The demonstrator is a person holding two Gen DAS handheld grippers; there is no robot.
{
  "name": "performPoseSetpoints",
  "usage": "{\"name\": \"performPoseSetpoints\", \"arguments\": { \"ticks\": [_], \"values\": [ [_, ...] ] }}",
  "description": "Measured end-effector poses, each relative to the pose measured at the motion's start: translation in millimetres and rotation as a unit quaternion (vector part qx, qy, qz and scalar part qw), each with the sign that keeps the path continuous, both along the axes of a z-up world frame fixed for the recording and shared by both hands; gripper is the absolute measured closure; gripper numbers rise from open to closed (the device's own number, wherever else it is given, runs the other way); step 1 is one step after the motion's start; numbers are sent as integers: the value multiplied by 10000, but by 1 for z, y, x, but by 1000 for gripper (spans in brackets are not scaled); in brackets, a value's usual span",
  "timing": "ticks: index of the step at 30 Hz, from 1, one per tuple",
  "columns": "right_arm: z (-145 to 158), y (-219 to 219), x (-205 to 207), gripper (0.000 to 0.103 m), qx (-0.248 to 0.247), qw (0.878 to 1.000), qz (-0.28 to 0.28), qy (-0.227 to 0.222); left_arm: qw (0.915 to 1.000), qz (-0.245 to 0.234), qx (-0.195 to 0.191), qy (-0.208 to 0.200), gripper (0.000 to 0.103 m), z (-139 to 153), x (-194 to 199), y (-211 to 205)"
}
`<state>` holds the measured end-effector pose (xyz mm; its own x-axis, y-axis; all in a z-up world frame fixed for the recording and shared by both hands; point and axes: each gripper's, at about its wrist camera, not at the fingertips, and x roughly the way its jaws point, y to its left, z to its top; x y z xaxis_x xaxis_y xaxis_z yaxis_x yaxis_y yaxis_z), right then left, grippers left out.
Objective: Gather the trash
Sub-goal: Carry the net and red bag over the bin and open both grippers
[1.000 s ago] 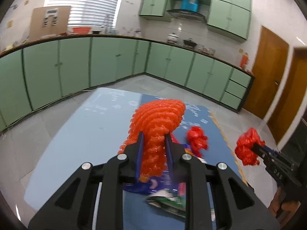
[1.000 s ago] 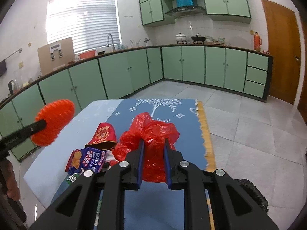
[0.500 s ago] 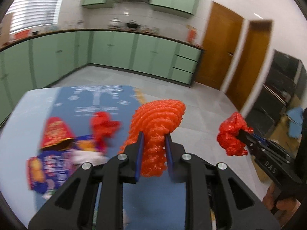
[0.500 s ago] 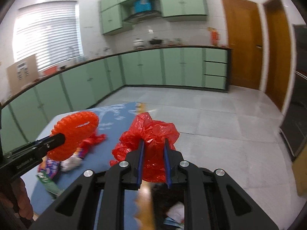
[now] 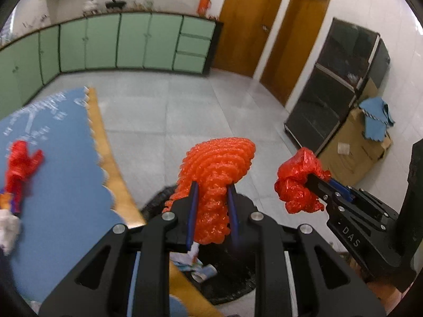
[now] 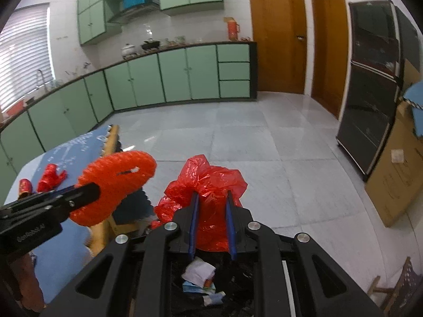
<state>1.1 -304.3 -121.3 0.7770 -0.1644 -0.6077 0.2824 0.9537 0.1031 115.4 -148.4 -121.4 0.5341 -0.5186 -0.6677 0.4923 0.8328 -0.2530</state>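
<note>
Left gripper: jaws closed on foam net. Right gripper: jaws closed on red bag, held level to the left gripper's right.

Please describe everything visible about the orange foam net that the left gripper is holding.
The orange foam net is a soft mesh sleeve with a bumpy, ribbed surface, curled into a flattened roll. The left gripper is shut on its lower part, so its rounded top stands above the fingers. A small white tag shows on one face in the right wrist view. It hangs above the black trash bin, touching only the fingers.
</note>
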Motion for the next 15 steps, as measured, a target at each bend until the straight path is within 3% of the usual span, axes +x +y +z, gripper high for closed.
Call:
{"name": "performPoseSetpoints", "arguments": {
  "ticks": [3,7,15],
  "values": [
    [-8,-5,0,85,26,9999,-66,95,9995,-136,122,238,78,-15,5,-12],
    [-20,-11,5,85,81,9997,-84,221,9997,-107,171,164,60,-15,3,-14],
    [-26,-7,6,85,127,9995,-6,273,9998,28,173,24,55,-5,-2,-3]
  ]
}}
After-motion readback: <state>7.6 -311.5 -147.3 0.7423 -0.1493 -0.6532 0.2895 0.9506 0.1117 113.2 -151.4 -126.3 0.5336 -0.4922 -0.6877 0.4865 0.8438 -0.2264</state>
